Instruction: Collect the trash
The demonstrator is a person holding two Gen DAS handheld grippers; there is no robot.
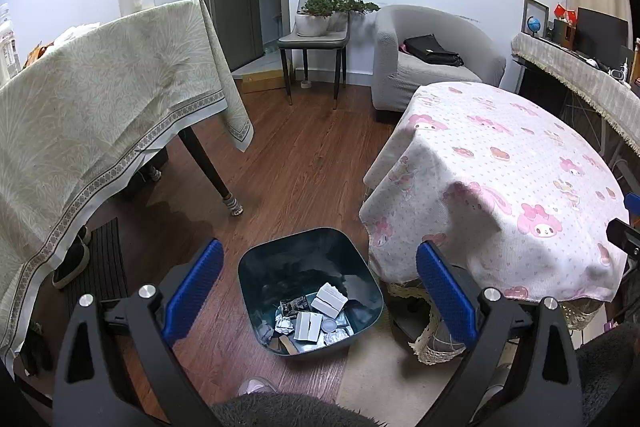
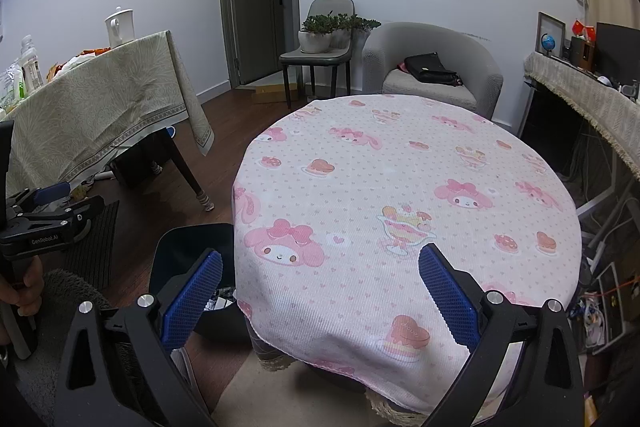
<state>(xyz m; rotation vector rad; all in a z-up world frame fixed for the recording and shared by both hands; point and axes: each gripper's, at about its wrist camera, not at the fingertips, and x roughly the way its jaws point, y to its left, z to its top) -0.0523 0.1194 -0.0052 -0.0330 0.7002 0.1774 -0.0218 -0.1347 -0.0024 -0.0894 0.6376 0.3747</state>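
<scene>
A dark green trash bin (image 1: 310,263) stands on the wood floor left of the round table. Inside it lie white cartons (image 1: 329,299) and several crumpled foil wrappers (image 1: 285,323). My left gripper (image 1: 318,289) is open and empty, held above the bin. My right gripper (image 2: 320,291) is open and empty, held over the near edge of the round table with the pink cartoon cloth (image 2: 400,187). The bin shows partly in the right wrist view (image 2: 188,251), behind my left finger. The left gripper's body (image 2: 48,223) shows at the left edge there.
A table with a green-grey cloth (image 1: 100,99) stands at the left, its dark leg (image 1: 208,167) near the bin. A dark mat (image 1: 104,263) and shoes lie under it. A grey armchair (image 1: 432,55), a chair with plants (image 1: 316,27) and a side desk (image 1: 580,75) stand behind.
</scene>
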